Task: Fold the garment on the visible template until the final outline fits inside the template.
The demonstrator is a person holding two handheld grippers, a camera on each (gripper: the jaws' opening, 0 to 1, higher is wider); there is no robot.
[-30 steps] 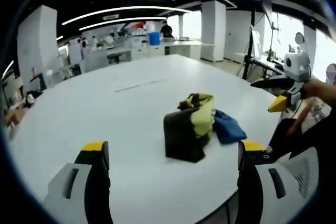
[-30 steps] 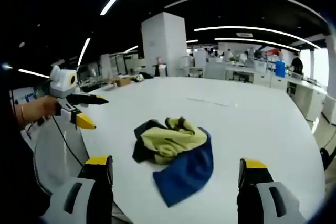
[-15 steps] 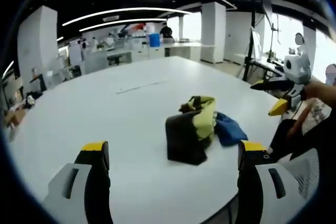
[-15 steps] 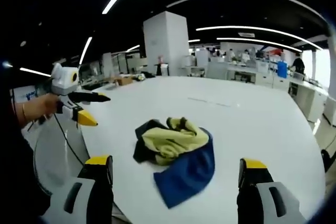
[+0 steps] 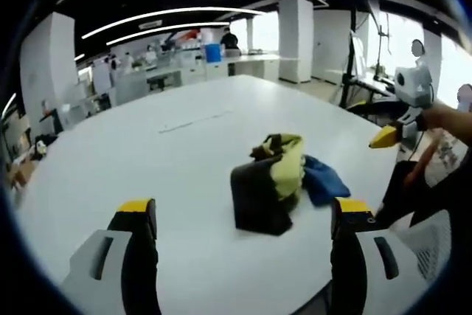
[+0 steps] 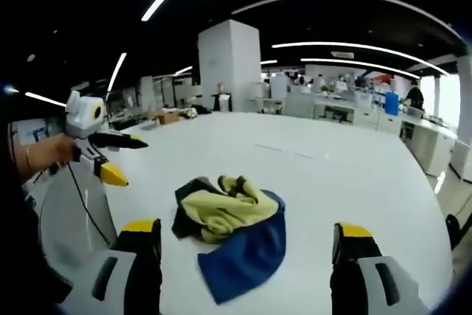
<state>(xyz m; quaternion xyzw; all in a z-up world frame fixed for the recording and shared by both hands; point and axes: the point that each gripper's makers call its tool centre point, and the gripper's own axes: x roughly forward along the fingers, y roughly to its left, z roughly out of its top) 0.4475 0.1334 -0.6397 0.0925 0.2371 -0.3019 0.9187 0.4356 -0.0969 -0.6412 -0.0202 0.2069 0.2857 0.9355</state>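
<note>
A crumpled garment (image 5: 280,181) of black, yellow and blue cloth lies bunched on the white table (image 5: 147,160). In the right gripper view the garment (image 6: 228,234) shows its blue part nearest, yellow in the middle, black at the left. My left gripper (image 5: 243,215) is open, above the table short of the heap. My right gripper (image 6: 247,234) is open too, its jaws framing the heap from a distance. Held in a hand, the right gripper (image 5: 402,112) comes into the left gripper view at the far right. At the left of the right gripper view is the left gripper (image 6: 103,154).
A faint thin line (image 5: 195,119) marks the table beyond the garment. The table's rounded edge (image 5: 354,175) runs near the heap. White pillars (image 6: 228,64), desks and a person (image 5: 229,37) stand far back. A sleeve and patterned clothing (image 5: 442,156) show at the right.
Both views have shifted slightly with the hands. The other gripper in each view has moved a little outward. The garment lies as before.
</note>
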